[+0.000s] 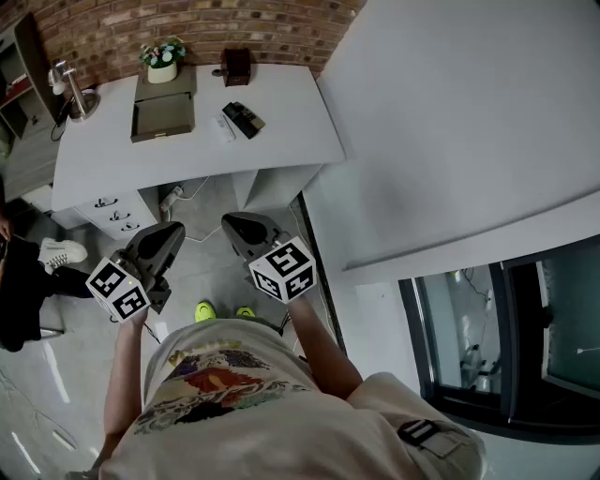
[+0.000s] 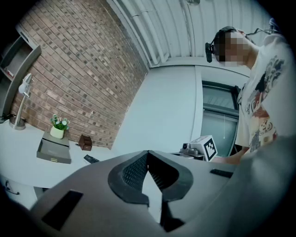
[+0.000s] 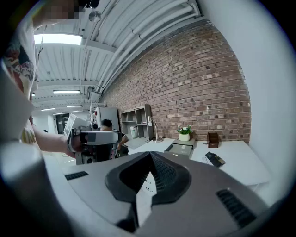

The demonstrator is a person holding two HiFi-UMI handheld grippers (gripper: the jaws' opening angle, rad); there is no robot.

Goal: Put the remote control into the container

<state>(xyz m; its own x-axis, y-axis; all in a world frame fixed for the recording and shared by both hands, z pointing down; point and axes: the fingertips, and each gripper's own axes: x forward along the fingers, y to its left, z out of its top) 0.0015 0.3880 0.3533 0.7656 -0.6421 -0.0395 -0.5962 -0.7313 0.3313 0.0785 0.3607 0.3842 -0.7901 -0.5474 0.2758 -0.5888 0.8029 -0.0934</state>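
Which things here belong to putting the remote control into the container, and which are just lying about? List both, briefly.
For the job: black remote control; grey container; left tongs and right tongs, both shut, holding nothing.
Lying about: potted plant; brown box; desk lamp; all on the white desk.

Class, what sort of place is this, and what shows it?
Probably an office or studio: a white desk with drawers, a desk lamp, and open shelving against a brick wall.

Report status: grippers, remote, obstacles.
Left gripper, right gripper shut, empty, short of desk. Remote control on desk beside grey container. No obstruction seen.
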